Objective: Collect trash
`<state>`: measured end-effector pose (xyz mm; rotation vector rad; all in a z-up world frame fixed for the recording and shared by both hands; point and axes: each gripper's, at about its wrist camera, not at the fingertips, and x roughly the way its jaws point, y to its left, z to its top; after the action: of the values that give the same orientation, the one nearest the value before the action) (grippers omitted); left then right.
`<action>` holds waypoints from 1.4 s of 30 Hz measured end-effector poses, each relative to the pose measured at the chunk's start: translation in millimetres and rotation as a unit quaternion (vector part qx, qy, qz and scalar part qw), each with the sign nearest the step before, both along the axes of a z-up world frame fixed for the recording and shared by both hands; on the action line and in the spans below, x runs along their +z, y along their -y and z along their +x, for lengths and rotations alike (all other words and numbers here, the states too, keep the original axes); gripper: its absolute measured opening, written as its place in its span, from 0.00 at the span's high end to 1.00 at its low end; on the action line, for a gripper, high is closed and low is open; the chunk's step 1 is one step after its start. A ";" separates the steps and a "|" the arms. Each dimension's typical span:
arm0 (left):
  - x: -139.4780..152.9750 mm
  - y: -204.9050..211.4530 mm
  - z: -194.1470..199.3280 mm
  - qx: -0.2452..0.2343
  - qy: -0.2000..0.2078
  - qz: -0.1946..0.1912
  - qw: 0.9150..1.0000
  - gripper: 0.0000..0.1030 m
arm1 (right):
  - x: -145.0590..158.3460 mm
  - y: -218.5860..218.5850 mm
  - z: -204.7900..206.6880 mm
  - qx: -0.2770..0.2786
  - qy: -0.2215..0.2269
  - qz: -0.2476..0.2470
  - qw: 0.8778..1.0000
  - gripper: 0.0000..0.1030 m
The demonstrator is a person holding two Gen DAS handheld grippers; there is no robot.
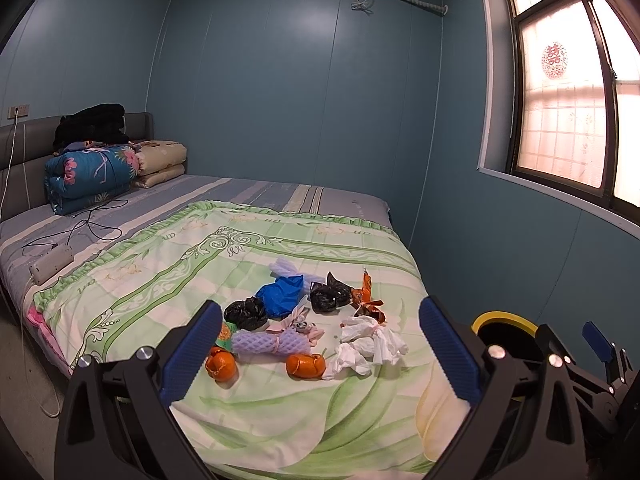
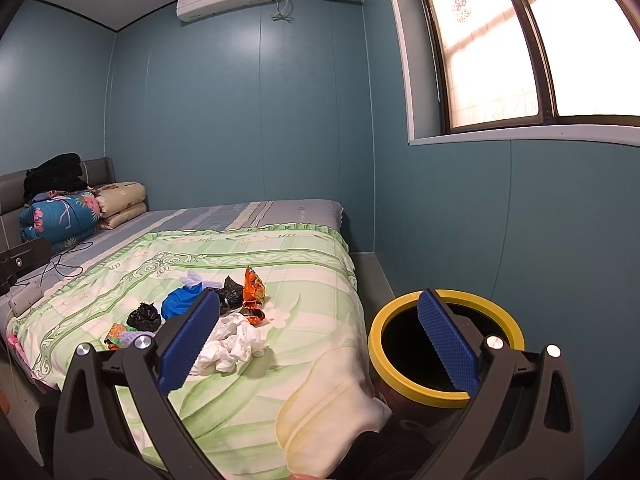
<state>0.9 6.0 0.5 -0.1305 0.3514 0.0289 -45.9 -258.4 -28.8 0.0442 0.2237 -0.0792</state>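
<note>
Trash lies clustered on the green quilt [image 1: 168, 280]: white tissues [image 1: 368, 346], orange peels [image 1: 306, 366], black bags [image 1: 246, 312], a blue bag [image 1: 282, 294]; right of the bed stands the yellow-rimmed bin [image 2: 444, 344]; left gripper [image 1: 318, 354] and right gripper [image 2: 320, 346] both gape wide, holding nothing.

Black hand-held gripper [image 1: 320, 348] frames, ribbed blue pads [image 1: 192, 354], silver screws.
</note>
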 end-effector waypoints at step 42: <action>-162.9 -159.4 127.1 -0.031 -0.213 -0.044 0.976 0.08 | -95.8 -41.0 160.3 0.185 -0.174 -0.024 0.967 0.08</action>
<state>128.0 165.4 -162.4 -0.2021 0.7858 -0.0212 114.3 -217.4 -124.7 -0.0619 0.5771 0.2819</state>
